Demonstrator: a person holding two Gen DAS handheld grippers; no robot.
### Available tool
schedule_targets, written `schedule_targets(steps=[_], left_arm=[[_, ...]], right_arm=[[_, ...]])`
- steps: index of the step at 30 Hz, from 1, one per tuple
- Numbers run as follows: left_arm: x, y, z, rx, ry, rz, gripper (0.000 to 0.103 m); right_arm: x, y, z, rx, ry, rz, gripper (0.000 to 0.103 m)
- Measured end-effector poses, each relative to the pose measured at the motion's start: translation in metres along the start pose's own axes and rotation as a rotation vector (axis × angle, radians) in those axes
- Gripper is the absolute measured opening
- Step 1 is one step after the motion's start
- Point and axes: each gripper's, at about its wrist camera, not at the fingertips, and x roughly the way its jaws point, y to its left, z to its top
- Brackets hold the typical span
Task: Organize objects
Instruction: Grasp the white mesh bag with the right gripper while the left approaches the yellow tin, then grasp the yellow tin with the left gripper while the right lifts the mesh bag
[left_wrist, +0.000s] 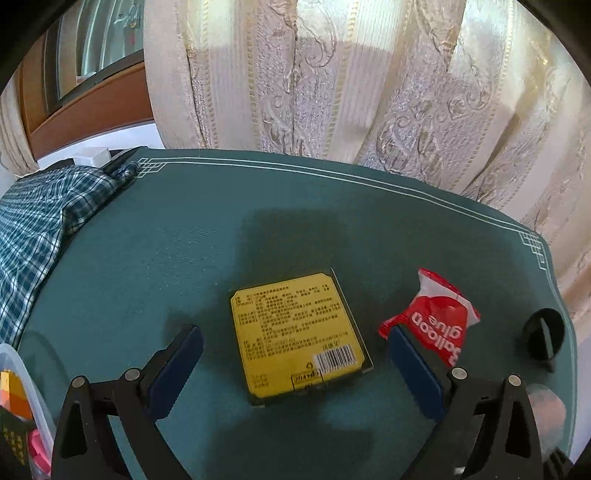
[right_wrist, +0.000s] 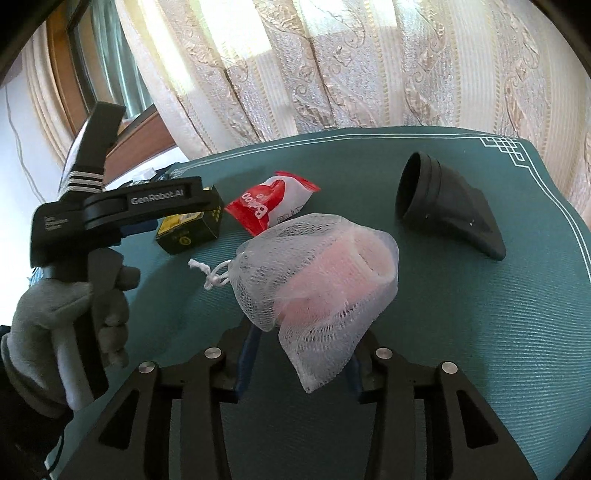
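A teal woven table mat (left_wrist: 155, 236) with white key-pattern corners carries everything. The right gripper (right_wrist: 299, 363) clamps a white mesh drawstring bag (right_wrist: 317, 280) of pink sponge. Its view alone shows the black rubber funnel-shaped nozzle (right_wrist: 447, 206) whole. The left gripper (left_wrist: 295, 365) hangs spread wide over a flat yellow printed box (left_wrist: 299, 332), beside a glossy red-and-white "Balloon glue" packet (left_wrist: 436, 314).

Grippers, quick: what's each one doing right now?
Left gripper: jaws open, empty, above the yellow box.
Right gripper: jaws closed on the mesh bag.
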Motion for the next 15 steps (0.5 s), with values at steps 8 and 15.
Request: schedule_targets(steps=[8,15], left_arm=[[0.005,0.003,-0.001,0.023,0.006,-0.001,0.078],[-0.012,0.0,-0.01,0.042,-0.022,0.01,0.077]], right_arm=[[-0.002,-0.001,0.0,0.012,-0.009,0.008,0.051],[-0.008,-0.003,0.0,0.026,-0.037,0.021,0.064]])
